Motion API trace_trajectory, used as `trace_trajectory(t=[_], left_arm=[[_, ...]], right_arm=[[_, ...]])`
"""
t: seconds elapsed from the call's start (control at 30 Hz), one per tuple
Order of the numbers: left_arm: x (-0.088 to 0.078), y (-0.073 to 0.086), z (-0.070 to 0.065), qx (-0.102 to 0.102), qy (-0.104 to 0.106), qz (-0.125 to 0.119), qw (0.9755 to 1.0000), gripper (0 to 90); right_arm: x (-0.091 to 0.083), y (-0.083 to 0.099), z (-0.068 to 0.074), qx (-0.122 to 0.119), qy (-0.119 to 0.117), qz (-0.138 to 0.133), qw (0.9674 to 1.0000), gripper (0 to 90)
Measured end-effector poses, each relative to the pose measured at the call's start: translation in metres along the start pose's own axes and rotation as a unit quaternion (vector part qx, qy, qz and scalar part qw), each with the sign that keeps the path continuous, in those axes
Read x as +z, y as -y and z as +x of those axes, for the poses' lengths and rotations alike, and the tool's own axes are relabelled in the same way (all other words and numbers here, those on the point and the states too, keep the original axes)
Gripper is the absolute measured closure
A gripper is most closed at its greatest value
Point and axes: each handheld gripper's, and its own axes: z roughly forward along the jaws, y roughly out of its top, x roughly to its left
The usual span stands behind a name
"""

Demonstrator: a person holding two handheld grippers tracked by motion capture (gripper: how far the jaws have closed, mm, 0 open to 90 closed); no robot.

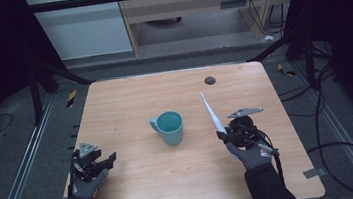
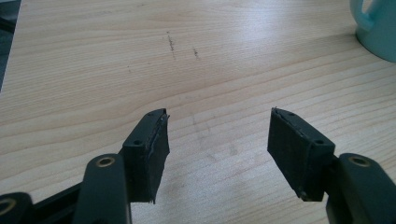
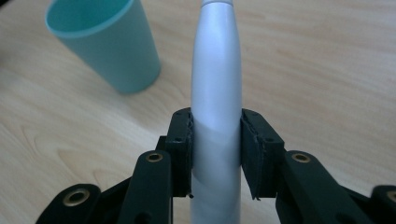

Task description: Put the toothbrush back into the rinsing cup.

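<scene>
Two tools over a pale wood-grain bench (image 1: 139, 189) on grey flooring: left tool (image 2: 217, 140) spread, right tool (image 3: 215, 149) pinching a white electric toothbrush (image 3: 215, 84) near a teal plastic mug (image 1: 169, 127).

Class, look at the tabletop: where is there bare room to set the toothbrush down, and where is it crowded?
Bare wood lies between the open left hand-held gripper and the mug, and along the far edge left of the dark disc. It is tighter between the mug and the right hand-held gripper clamping the toothbrush.
</scene>
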Motion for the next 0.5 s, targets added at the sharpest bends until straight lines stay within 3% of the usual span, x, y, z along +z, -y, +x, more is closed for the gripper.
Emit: trace_trajectory(t=[0.27, 0.5], left_arm=[[0.000, 0.000, 0.000, -0.002, 0.000, -0.002, 1.0000, 37.5], [0.000, 0.000, 0.001, -0.003, 0.000, -0.002, 1.0000, 37.5]], right_arm=[[-0.002, -0.018, 0.006, 0.023, 0.000, -0.076, 0.9968, 66.4], [-0.002, -0.024, 0.016, 0.028, 0.020, -0.140, 0.9896, 66.4]])
